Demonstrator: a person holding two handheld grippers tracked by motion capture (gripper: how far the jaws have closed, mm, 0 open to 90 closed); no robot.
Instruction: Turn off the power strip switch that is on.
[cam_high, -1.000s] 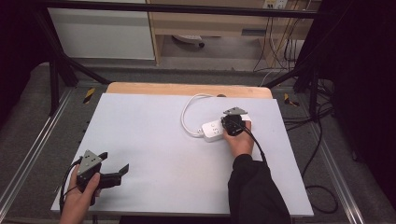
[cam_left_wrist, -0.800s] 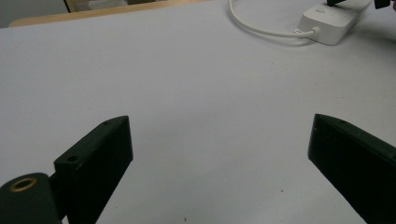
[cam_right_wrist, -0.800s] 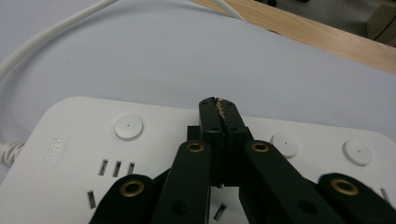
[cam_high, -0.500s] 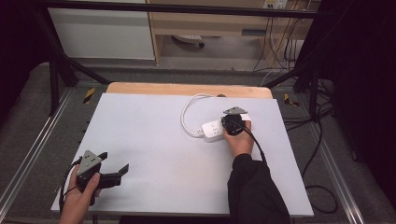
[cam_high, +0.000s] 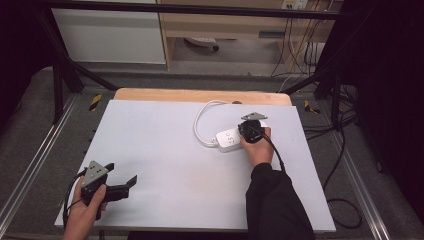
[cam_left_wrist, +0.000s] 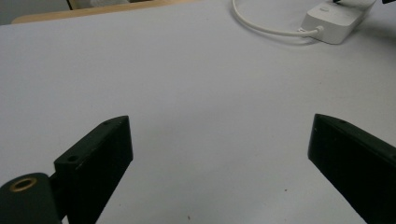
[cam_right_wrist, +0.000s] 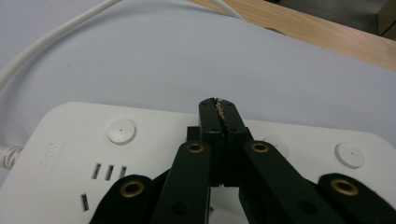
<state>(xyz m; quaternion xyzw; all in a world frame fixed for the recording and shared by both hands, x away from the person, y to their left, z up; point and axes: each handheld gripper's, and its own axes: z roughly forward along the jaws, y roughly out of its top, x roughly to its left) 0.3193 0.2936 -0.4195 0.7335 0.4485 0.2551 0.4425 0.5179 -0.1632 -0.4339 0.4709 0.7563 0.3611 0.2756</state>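
Note:
A white power strip (cam_high: 227, 140) lies on the right half of the white table, its white cable (cam_high: 200, 120) looping away to the far side. My right gripper (cam_high: 247, 133) is over the strip's right end, shut, with nothing between its jaws. In the right gripper view the closed tips (cam_right_wrist: 218, 114) rest on the strip's top (cam_right_wrist: 88, 144), between round white buttons (cam_right_wrist: 121, 131); one button is partly hidden behind them. My left gripper (cam_high: 121, 173) is held low near the table's front left corner, open and empty (cam_left_wrist: 217, 126). The strip (cam_left_wrist: 336, 23) lies far ahead of it.
The white tabletop (cam_high: 160, 145) has a wooden strip (cam_high: 200, 95) along its far edge. Metal frame rails run along both sides, and dark cables (cam_high: 345, 150) trail on the floor at right. White cabinets (cam_high: 110, 35) stand beyond the table.

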